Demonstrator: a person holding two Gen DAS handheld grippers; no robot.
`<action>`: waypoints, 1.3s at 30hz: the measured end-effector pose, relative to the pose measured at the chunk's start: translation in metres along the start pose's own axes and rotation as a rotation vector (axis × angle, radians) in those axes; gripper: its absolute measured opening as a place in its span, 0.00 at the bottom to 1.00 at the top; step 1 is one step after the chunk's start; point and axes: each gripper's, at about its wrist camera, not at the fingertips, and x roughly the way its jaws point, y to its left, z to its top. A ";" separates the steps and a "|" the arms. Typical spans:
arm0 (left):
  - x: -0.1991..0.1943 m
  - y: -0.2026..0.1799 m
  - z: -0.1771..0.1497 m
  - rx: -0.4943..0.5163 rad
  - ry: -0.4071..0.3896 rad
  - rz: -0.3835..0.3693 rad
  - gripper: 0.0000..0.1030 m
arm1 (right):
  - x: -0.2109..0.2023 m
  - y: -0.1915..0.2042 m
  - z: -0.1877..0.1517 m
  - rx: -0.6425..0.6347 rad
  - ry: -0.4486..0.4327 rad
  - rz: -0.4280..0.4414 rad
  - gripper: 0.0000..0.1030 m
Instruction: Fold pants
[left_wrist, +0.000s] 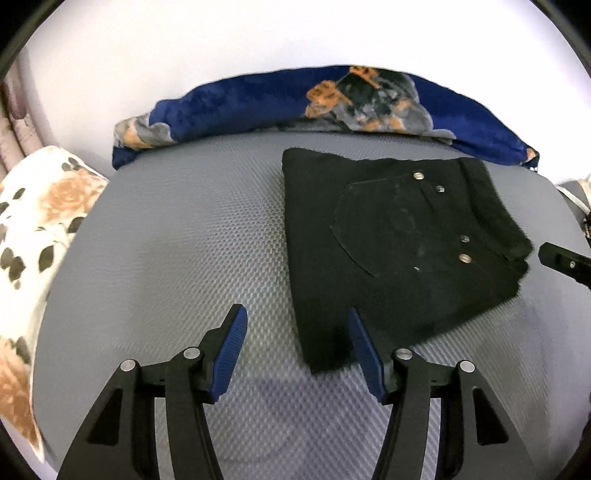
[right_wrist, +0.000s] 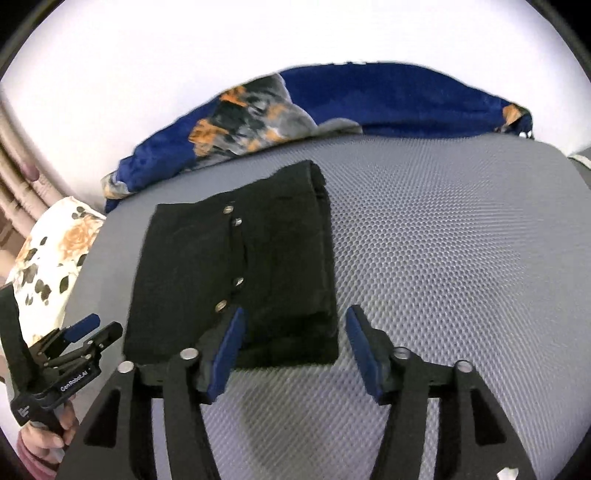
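Black pants (left_wrist: 399, 243) lie folded into a compact rectangle on the grey textured mat (left_wrist: 184, 240), back pocket and metal rivets facing up. They also show in the right wrist view (right_wrist: 236, 280). My left gripper (left_wrist: 297, 325) is open and empty, hovering at the near left corner of the pants. My right gripper (right_wrist: 293, 325) is open and empty, above the near right edge of the pants. The left gripper shows in the right wrist view (right_wrist: 85, 332) at the far left, and a right fingertip (left_wrist: 561, 258) shows in the left wrist view.
A blue blanket with orange and grey print (left_wrist: 332, 107) lies bunched along the mat's far edge, also in the right wrist view (right_wrist: 332, 110). A white floral pillow (left_wrist: 33, 229) sits left of the mat. The grey mat (right_wrist: 443, 240) stretches right of the pants.
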 end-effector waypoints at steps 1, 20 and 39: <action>-0.007 0.000 -0.003 -0.006 -0.007 0.000 0.57 | -0.006 0.004 -0.004 -0.008 -0.012 0.002 0.58; -0.085 0.006 -0.054 -0.073 -0.069 0.037 0.58 | -0.073 0.080 -0.063 -0.144 -0.156 -0.064 0.80; -0.091 0.005 -0.068 -0.079 -0.070 0.053 0.58 | -0.073 0.089 -0.084 -0.155 -0.152 -0.054 0.84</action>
